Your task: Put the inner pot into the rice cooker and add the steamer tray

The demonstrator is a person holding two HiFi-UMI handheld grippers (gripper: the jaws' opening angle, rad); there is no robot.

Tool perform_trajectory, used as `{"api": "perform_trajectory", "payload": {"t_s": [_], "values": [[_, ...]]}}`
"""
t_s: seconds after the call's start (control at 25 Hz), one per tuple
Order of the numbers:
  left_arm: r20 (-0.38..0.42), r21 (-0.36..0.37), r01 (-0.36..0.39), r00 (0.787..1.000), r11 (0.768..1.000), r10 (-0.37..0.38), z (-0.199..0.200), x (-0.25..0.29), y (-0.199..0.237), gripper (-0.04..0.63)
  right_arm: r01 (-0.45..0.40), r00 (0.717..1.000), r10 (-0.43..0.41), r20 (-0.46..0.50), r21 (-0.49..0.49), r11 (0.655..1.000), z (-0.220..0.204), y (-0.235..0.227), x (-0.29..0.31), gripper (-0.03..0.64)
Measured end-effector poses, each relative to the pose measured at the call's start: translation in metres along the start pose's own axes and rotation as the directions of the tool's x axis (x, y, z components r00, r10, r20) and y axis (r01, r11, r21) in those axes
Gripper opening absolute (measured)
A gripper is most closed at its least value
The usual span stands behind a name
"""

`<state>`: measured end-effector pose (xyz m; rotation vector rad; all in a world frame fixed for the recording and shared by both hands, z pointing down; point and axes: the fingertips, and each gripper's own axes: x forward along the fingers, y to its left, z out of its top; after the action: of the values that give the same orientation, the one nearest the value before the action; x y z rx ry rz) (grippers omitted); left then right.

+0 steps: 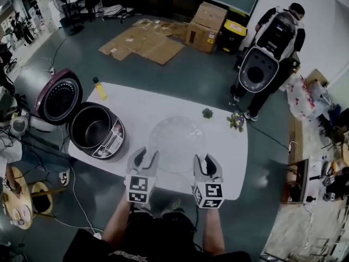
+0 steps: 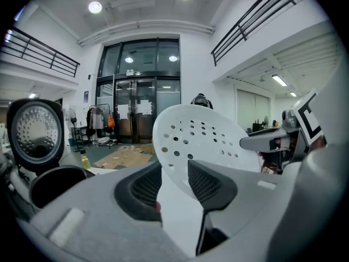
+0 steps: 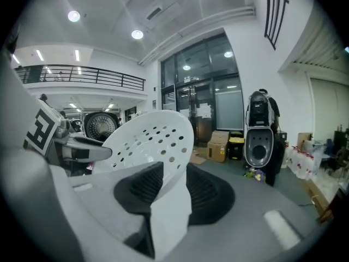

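White desk (image 1: 163,100) with rounded corners on a grey-green floor (image 1: 196,75), inside a tall hall with glass doors, ceiling spotlights and railed galleries.

At the desk's left edge, rice cooker (image 1: 112,141) with lid (image 1: 59,100) thrown back past the edge and the dark inner pot (image 1: 89,127) already seated in the body. Over the middle of the near edge, pale perforated steamer tray (image 1: 175,141), tilted and apparently clear of the surface, though hard to judge from above. Left gripper (image 1: 146,156) clamped on the tray's near-left rim, right gripper (image 1: 206,161) clamped on the near-right rim, pads pressed to both faces of the rim in each gripper view.

Toward the far-left corner, a yellow bottle (image 1: 100,88). Near the far edge, a small green plant (image 1: 207,113). By the far-right corner, a flower bunch (image 1: 236,120).

Open white surface between tray and cooker, with bottle, plant and flowers all well apart from that stretch.

Beyond the far-right corner, a person (image 1: 278,37) standing with a white, oval-faced appliance (image 1: 259,70). Farther back on the floor, flattened cardboard sheets (image 1: 144,40) and a cardboard box (image 1: 206,27), well away from the desk.
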<state>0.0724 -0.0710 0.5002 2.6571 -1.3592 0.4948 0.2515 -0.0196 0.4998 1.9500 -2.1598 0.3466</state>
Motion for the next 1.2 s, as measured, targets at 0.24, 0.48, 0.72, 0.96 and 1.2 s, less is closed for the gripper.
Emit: {"api": "perform_trajectory", "payload": {"t_s": [0.24,0.48,0.72,0.96,1.2], "values": [[0.017,-0.034,-0.120,0.993,0.992,0.120,-0.004,-0.032,0.075,0.161,-0.108,0.994,0.109,0.020,-0.044,0.993,0.022,0.070,0.043,0.135],[0.034,-0.066,-0.218,0.975,0.974,0.220,-0.006,-0.060,0.135,0.160,-0.198,0.979,0.202,0.034,-0.085,0.977,0.042,0.129,0.077,0.135],[0.039,-0.104,-0.320,0.945,0.942,0.325,-0.017,-0.088,0.201,0.160,-0.298,0.951,0.306,0.040,-0.141,0.944,0.059,0.197,0.117,0.135],[0.019,-0.147,-0.418,0.905,0.897,0.425,-0.035,-0.121,0.266,0.160,-0.384,0.918,0.396,0.026,-0.197,0.902,0.068,0.270,0.153,0.135],[-0.016,-0.185,-0.491,0.867,0.851,0.497,-0.049,-0.132,0.310,0.160,-0.457,0.884,0.468,-0.016,-0.243,0.855,0.075,0.316,0.190,0.135]]}}
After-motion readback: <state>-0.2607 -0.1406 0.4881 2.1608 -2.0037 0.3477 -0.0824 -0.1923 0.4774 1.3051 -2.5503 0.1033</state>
